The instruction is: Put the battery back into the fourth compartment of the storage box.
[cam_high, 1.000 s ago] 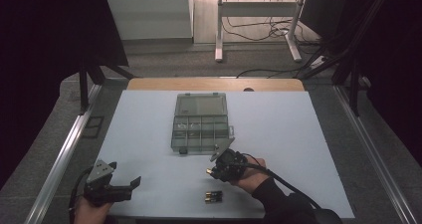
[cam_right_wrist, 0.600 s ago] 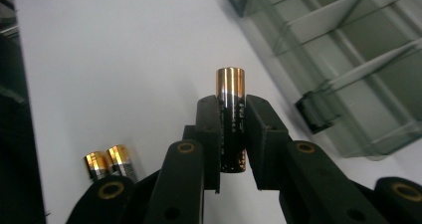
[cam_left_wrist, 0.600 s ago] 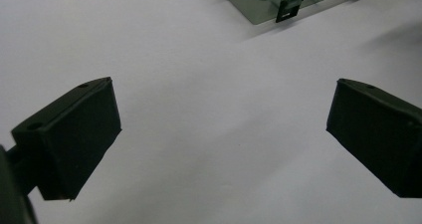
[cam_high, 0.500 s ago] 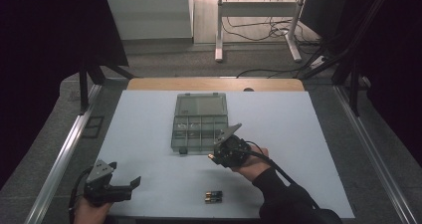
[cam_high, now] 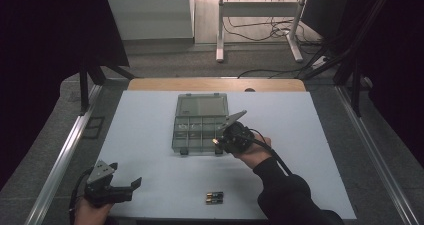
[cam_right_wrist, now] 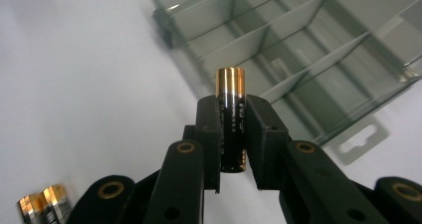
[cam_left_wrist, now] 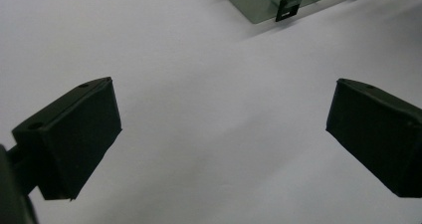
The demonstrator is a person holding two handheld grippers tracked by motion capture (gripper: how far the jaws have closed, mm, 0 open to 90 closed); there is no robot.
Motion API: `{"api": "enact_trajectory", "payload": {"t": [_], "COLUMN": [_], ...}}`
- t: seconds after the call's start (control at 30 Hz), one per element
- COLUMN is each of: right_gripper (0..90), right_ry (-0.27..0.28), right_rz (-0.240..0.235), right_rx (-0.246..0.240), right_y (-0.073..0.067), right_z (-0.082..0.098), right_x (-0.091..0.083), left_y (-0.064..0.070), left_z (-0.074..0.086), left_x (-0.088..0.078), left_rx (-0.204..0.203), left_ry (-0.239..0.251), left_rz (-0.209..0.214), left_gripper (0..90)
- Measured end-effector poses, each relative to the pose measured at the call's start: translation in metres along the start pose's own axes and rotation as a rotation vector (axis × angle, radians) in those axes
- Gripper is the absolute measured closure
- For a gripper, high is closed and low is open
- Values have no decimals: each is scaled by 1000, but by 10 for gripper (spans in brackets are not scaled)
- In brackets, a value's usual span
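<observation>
White table (cam_high: 150, 135) under dim room | right tool (cam_right_wrist: 233, 134) clamped on battery (cam_right_wrist: 231, 119) mid-body, held at organizer box (cam_high: 199, 125) lower-right corner | judged rigid, smooth, slip-prone | left tool (cam_high: 117, 189) wide open, empty, lower left | two batteries (cam_high: 214, 198) bottom centre

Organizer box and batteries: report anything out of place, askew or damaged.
Nothing damaged or spilled. The box lies open and square on the table. Two batteries lie loose near the front edge, outside it. The right gripper holds a third battery upright.
</observation>
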State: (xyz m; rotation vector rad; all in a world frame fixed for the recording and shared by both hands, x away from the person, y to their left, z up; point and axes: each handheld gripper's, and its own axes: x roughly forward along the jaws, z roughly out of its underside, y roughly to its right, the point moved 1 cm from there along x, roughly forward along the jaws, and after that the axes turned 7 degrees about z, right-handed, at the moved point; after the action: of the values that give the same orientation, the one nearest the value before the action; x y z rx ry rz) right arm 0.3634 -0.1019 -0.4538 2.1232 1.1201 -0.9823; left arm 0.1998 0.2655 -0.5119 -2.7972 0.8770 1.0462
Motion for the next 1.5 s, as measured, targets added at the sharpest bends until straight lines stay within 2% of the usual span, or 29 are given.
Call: {"api": "enact_trajectory", "payload": {"t": [0.33, 0.63, 0.9, 1.03, 1.3, 1.43, 1.5], "right_gripper": [765, 765, 765, 765, 765, 757, 723], "right_ry": [5, -4, -34, -52, -78, -76, -65], "right_rz": [48, 67, 116, 140, 156, 147, 148], "right_rx": [58, 77, 92, 109, 150, 148, 147], "right_y": [26, 37, 51, 58, 72, 72, 70], "right_z": [-11, -24, -32, -32, -27, -27, -27], "right_x": [10, 18, 37, 45, 58, 62, 62], "left_y": [0, 0, -1, -1, -1, -1, -1], "left_z": [0, 0, 0, 0, 0, 0, 1], "left_x": [0, 0, 0, 0, 0, 0, 0], "left_rx": [0, 3, 2, 2, 1, 2, 2], "left_ry": [0, -2, -3, -3, -5, -5, -4], "left_rz": [3, 5, 9, 10, 12, 12, 13], "left_gripper": [15, 16, 16, 15, 16, 16, 17]}}
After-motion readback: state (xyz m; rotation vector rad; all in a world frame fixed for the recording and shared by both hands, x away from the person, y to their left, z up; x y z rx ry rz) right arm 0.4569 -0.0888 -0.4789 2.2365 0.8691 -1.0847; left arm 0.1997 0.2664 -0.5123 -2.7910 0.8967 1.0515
